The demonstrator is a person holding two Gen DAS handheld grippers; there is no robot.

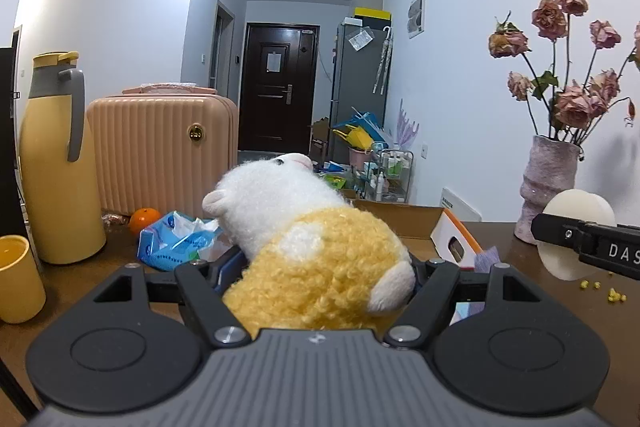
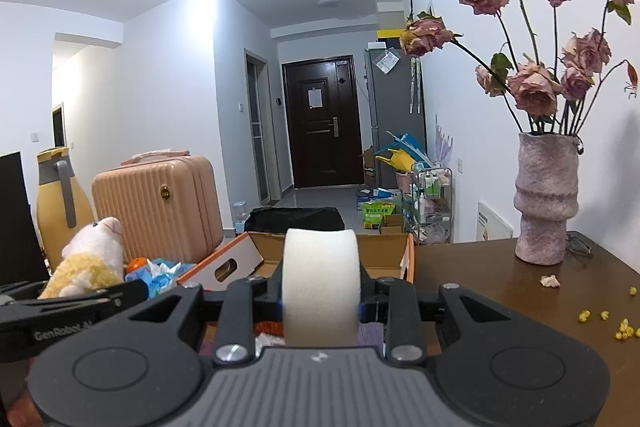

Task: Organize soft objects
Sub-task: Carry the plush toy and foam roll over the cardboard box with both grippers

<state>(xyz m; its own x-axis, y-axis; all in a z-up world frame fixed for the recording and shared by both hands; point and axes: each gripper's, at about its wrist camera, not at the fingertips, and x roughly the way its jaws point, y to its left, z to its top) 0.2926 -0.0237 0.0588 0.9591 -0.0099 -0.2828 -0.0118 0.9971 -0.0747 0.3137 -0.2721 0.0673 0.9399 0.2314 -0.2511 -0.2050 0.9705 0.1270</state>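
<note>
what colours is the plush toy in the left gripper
The plush toy is white at the head and paws with a curly yellow body and a white patch, clearest in the left wrist view.

yellow jug [image 1: 56, 163], peach suitcase [image 1: 160, 151], orange [image 1: 144, 219], vase [image 2: 546, 199] of roses.

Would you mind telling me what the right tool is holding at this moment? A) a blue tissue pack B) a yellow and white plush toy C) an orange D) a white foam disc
D: the right tool is clamped on the white foam disc, seen edge-on between its fingers, while the plush toy sits in the left tool.
</note>
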